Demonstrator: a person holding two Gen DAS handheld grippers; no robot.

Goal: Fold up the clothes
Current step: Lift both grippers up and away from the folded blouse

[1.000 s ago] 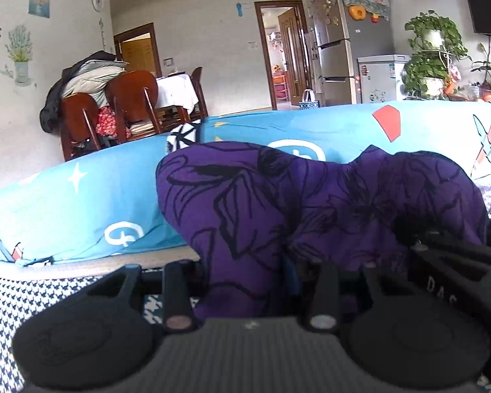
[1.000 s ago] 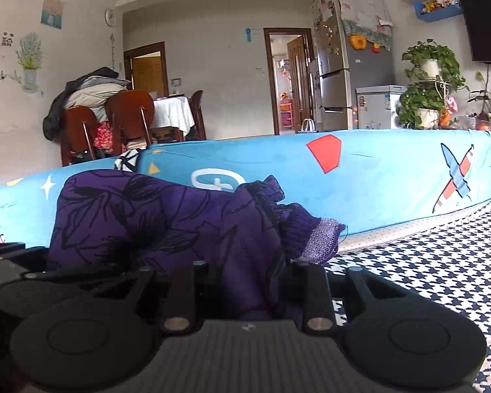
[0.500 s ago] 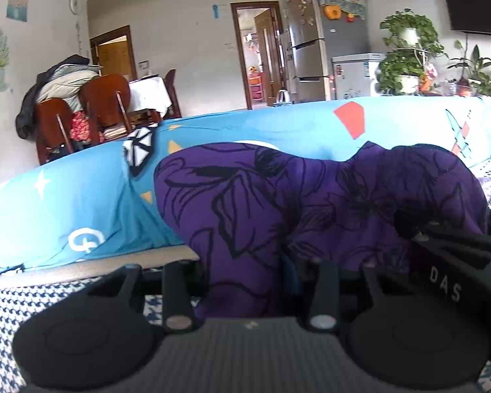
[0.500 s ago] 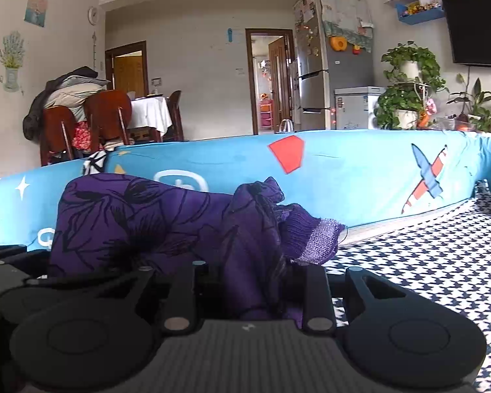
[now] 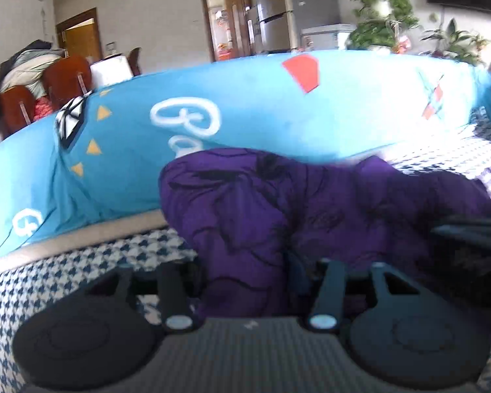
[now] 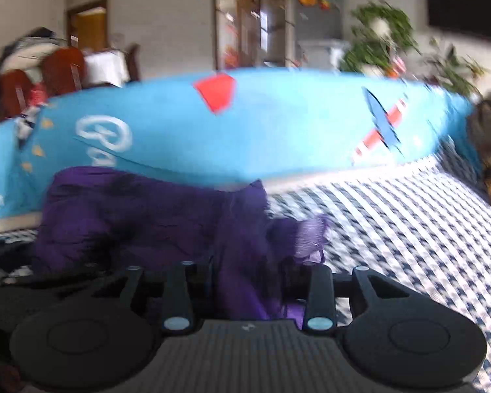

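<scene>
A purple garment with a black flower print lies bunched on the houndstooth cover, in front of the blue backrest. My left gripper has a fold of it between its fingers. Its jaws are opening, and a gap shows beside the left finger. In the right wrist view the garment ends in a lighter knit cuff. My right gripper still has cloth filling the space between its fingers, though its jaws are opening slightly. The right gripper's dark body also shows at the left view's right edge.
A blue printed cover drapes the backrest behind the garment. Houndstooth cover stretches away to the right, where a brown furry thing sits at the edge. Beyond are dining chairs, a fridge and potted plants.
Both grippers have come down with the garment onto the houndstooth cover. The left fingers have spread apart and the right ones a little. Both views are now blurred.
</scene>
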